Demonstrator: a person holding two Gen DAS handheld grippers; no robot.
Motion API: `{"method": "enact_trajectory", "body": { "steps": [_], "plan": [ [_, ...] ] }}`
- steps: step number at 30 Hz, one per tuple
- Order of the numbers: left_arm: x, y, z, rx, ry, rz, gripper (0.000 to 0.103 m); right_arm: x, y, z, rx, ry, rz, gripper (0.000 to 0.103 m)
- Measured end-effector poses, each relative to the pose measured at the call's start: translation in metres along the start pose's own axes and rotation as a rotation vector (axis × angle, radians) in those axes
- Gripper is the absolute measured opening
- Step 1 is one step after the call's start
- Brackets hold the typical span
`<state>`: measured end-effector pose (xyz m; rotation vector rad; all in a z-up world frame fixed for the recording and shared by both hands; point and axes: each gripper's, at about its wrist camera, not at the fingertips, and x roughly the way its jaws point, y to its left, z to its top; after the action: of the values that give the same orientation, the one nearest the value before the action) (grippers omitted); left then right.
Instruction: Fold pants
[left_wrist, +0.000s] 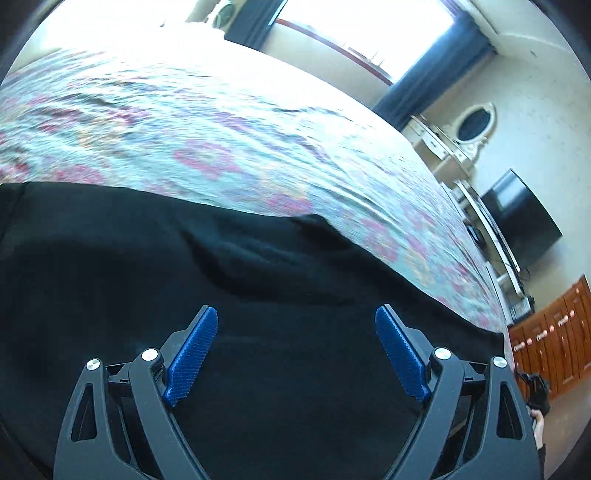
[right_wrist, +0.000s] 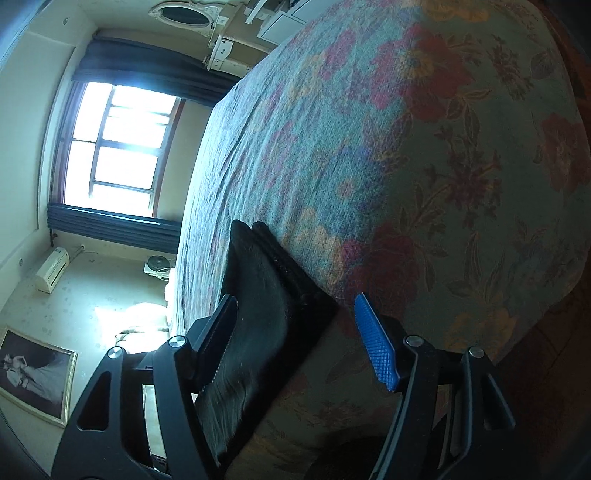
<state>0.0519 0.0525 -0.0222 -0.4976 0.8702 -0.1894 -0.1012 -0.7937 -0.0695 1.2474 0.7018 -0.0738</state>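
Note:
Black pants (left_wrist: 221, 266) lie spread on a bed with a floral cover (left_wrist: 207, 122). In the left wrist view my left gripper (left_wrist: 295, 325) is wide open just above the black cloth, holding nothing. In the right wrist view my right gripper (right_wrist: 295, 314) is open too. A folded edge of the black pants (right_wrist: 262, 295) stands between its fingers, against the left finger (right_wrist: 218, 332). The blue pad of the right finger (right_wrist: 376, 347) is clear of the cloth. The floral cover (right_wrist: 406, 147) fills the rest of that view.
A window with dark curtains (right_wrist: 114, 147), a white dresser with an oval mirror (left_wrist: 469, 125), a black television (left_wrist: 524, 218) and wooden cabinets (left_wrist: 554, 332) stand beyond the bed. A framed picture (right_wrist: 33, 373) hangs on the wall.

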Motion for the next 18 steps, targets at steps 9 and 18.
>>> {"method": "enact_trajectory", "body": {
  "steps": [9,18],
  "plan": [
    [-0.02,0.062,0.012,-0.089,-0.071,-0.095,0.086,0.013,0.017,-0.006,-0.033,-0.024,0.02,0.063],
    [-0.025,0.072,0.007,-0.07,-0.085,-0.161,0.086,0.019,0.001,-0.023,0.015,-0.086,-0.005,0.049]
  ]
}}
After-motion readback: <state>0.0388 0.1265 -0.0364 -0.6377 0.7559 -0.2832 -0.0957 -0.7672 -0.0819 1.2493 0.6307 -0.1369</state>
